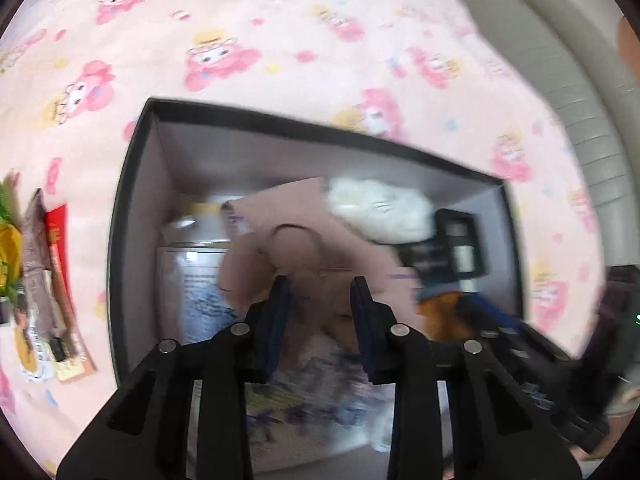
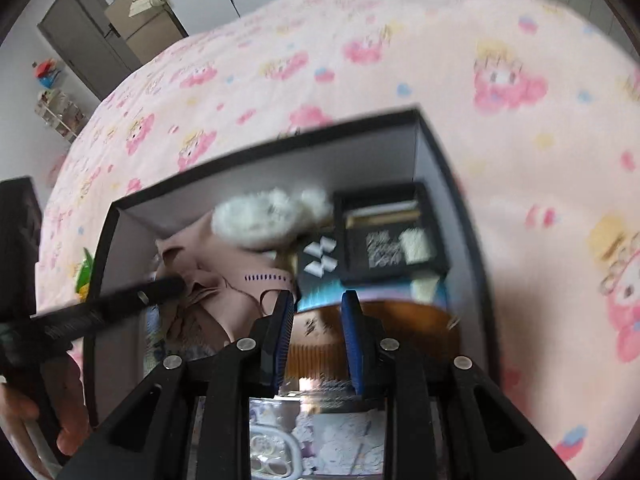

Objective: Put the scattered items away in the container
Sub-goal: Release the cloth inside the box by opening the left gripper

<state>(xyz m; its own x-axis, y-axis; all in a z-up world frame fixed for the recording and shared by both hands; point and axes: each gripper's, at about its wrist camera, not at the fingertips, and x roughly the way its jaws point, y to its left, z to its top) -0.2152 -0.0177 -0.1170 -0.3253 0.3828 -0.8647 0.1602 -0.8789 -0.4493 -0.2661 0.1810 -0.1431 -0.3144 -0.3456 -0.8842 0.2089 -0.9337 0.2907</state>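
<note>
Both our tongs hover above the open black box [image 1: 132, 200] on the pink bed [image 1: 280, 40]: left tongs [image 1: 320, 292] narrowly parted, empty, over pink cloth [image 1: 320, 232]; right tongs [image 2: 314, 304] likewise, above a brown comb [image 2: 384, 320]. Snack packets [image 1: 44, 280] lie left, outside.

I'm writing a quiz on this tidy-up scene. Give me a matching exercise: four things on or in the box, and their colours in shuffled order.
Things:
1. fluffy toy
2. folded garment
3. box rim
4. bedsheet

Colours:
A. black
B. pale pink with cartoon print
C. white
D. dusty pink, plain

Pairs: 1-C, 2-D, 3-A, 4-B
</note>
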